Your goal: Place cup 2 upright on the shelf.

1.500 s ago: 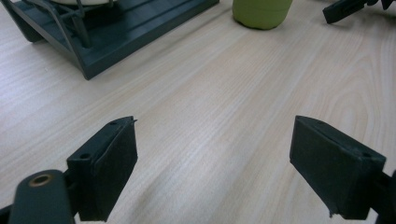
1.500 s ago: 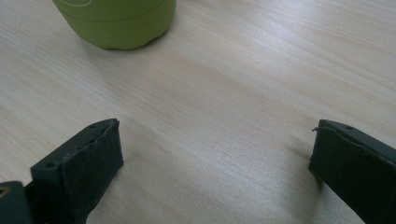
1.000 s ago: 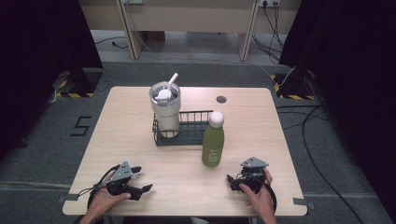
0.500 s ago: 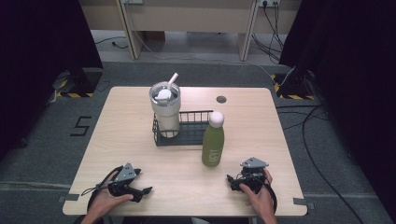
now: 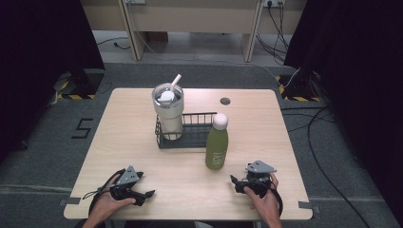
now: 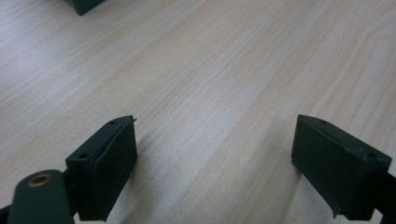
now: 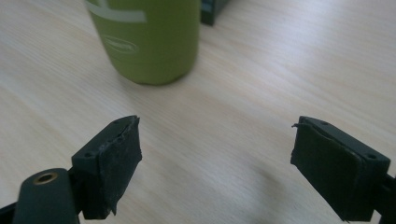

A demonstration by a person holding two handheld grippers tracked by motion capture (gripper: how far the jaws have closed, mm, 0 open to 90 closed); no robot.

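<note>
1. Held low at the near right edge of the table [image 5: 180, 171]: right gripper [image 5: 237, 183], jaws apart over bare wood in the right gripper view [image 7: 217, 168]. They have just been closing, with nothing between them.
2. Parked at the near left edge: left gripper [image 5: 145, 195], jaws spread wide and empty in the left gripper view [image 6: 215, 168].
3. Just ahead of the right gripper and a little toward the middle: green bottle [image 5: 216, 147], upright on the table with its white cap on. Seen close in the right gripper view [image 7: 149, 42], beyond the left-hand jaw rather than in line with the gap.
4. Likely step in hand: reaching for that bottle. Best to reopen the jaws fully first, since the body looks broad.
5. Swing the wrist to centre the gap on the bottle, then slide forward level and close on the lower body, not the tapering neck.
6. Squeeze gently and lift straight up; smooth walls may slip.
7. Mind what stands just behind: black wire basket [image 5: 199, 115], with a steel tumbler [image 5: 168, 111] and straw in its left end. Pushing the bottle backward risks knocking both.
</note>
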